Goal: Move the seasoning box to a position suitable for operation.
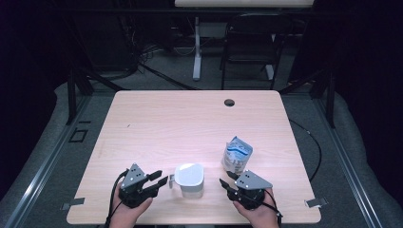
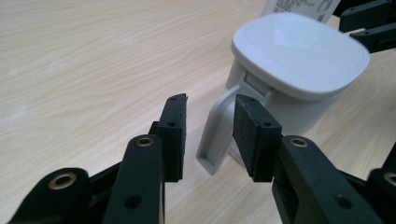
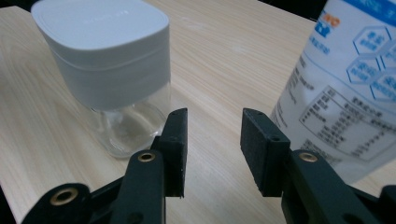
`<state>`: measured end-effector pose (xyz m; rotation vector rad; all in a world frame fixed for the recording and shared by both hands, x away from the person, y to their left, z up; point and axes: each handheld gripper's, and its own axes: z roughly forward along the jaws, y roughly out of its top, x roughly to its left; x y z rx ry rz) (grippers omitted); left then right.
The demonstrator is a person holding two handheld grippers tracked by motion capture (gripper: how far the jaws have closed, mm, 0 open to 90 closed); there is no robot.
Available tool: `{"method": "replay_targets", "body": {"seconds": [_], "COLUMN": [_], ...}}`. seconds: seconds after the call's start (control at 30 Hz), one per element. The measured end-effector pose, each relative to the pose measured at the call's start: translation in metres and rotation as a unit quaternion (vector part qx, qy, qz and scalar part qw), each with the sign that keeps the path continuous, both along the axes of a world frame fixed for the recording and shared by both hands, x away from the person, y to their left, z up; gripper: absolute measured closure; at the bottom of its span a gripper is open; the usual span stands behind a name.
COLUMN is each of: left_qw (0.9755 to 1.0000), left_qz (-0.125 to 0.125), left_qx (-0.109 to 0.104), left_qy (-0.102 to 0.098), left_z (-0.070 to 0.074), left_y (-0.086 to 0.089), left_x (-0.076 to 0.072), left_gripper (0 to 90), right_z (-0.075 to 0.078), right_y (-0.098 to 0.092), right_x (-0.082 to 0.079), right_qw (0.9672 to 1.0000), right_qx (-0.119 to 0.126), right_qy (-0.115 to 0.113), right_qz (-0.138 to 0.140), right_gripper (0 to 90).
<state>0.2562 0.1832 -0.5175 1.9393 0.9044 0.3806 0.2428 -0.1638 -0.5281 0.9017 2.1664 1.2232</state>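
A white lidded container (image 1: 190,179) with a clear base stands near the table's front edge between both grippers. My left gripper (image 1: 160,181) is just left of it, jaws open. In the left gripper view the gripper (image 2: 210,105) points at the container (image 2: 299,60), and its white handle (image 2: 215,135) sits in the gap between the pads without being pressed. My right gripper (image 1: 225,184) is just right of the container, open and empty. In the right gripper view the gripper (image 3: 214,116) aims between the container (image 3: 107,60) and a blue-and-white pouch (image 3: 345,93). The pouch (image 1: 236,154) stands upright behind the right gripper.
The light wooden table (image 1: 190,118) has a cable hole (image 1: 229,102) near its far edge. Beyond it stand a dark folding chair (image 1: 249,42) and a white desk leg (image 1: 196,52). Cables trail from both grippers over the front edge.
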Motion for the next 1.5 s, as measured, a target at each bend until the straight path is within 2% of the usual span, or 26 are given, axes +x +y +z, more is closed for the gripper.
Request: {"method": "replay_targets", "body": {"seconds": [0.17,0.33,0.53,0.57,0.77,1.0,1.2,1.33,1.5], "left_qw": [1.0,0.9998,0.9994,0.9992,0.9983,0.9978,0.9975,0.9971,0.9964], "left_qz": [-0.005,-0.013,-0.025,-0.033,-0.051,-0.062,-0.067,-0.072,-0.08], "left_qx": [0.007,-0.008,-0.007,-0.002,-0.009,0.004,-0.003,0.004,0.017], "left_qy": [0.004,0.01,0.024,0.025,0.025,0.022,0.024,0.024,0.023], "left_z": [0.011,0.024,0.032,0.035,0.05,0.055,0.052,0.051,0.05], "left_y": [-0.003,-0.001,0.0,0.0,-0.003,-0.008,-0.014,-0.02,-0.021], "left_x": [0.01,0.023,0.035,0.037,0.043,0.038,0.036,0.036,0.034], "left_gripper": [65.4,69.0,71.0,71.5,75.2,79.6,80.5,80.7,82.1], "right_z": [0.014,0.028,0.038,0.04,0.045,0.05,0.055,0.054,0.055], "right_y": [0.005,0.013,0.025,0.027,0.032,0.039,0.035,0.032,0.035], "right_x": [0.009,0.03,0.042,0.044,0.052,0.048,0.039,0.037,0.035], "right_qw": [0.9999,0.9993,0.9978,0.9966,0.9957,0.9951,0.9952,0.9952,0.9953], "right_qx": [0.004,0.017,0.011,0.013,0.003,-0.027,-0.029,-0.022,-0.014], "right_qy": [0.002,0.022,0.044,0.054,0.062,0.054,0.054,0.06,0.058], "right_qz": [0.015,0.027,0.049,0.061,0.068,0.078,0.077,0.074,0.077], "right_gripper": [62.3,62.5,66.8,67.7,71.0,76.3,76.9,76.6,75.8]}}
